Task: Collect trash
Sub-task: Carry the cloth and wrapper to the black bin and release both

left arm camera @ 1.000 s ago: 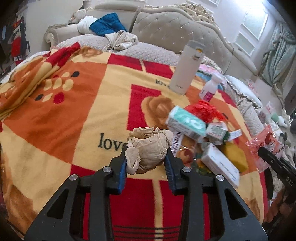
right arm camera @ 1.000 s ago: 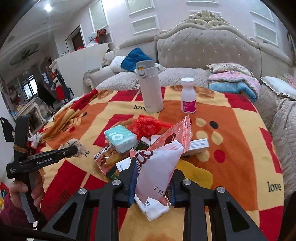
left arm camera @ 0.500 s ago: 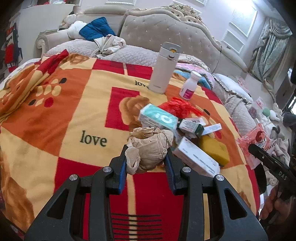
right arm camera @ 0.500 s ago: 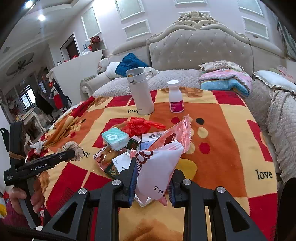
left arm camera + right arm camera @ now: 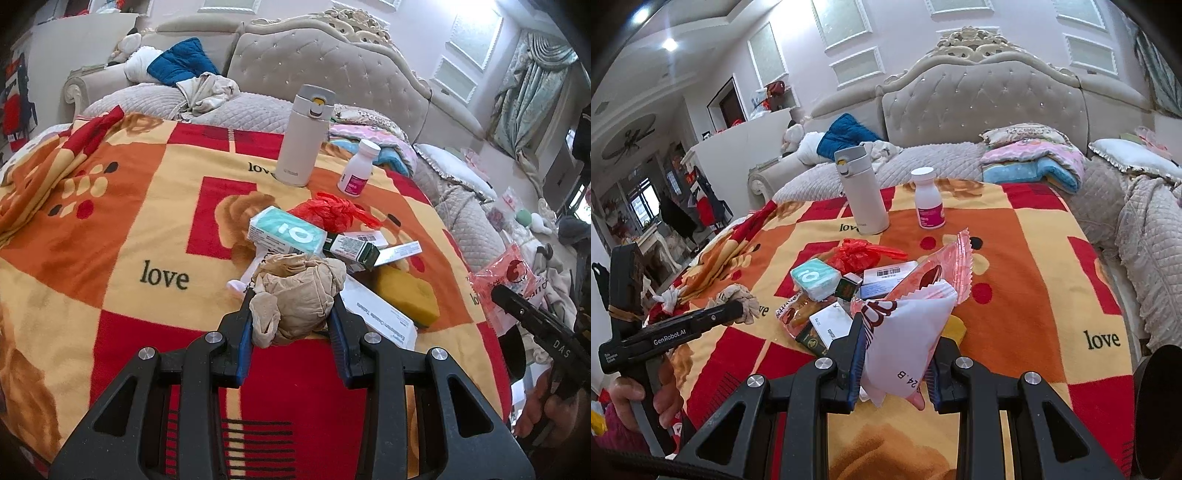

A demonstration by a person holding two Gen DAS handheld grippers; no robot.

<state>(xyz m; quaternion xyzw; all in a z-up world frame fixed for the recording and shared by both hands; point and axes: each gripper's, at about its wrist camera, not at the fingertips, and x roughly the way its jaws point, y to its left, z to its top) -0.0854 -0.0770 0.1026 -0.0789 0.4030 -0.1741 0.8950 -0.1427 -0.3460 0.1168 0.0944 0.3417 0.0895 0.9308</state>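
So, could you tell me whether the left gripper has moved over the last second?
Yes. The left gripper, shut on the beige wad, has pulled back from the flask, which now sits farther up the left wrist view.

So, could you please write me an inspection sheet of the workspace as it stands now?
Surface: patterned blanket over a bed.
Job's things: crumpled beige wad in the left tool; pink-and-white wrapper in the right tool.
Clutter: teal box, red plastic bag, yellow sponge, white carton; flask and pill bottle upright.
Grippers: left tool and right tool both shut on their items.
Cables: nothing seen.
Surroundings: tufted headboard, folded bedding.
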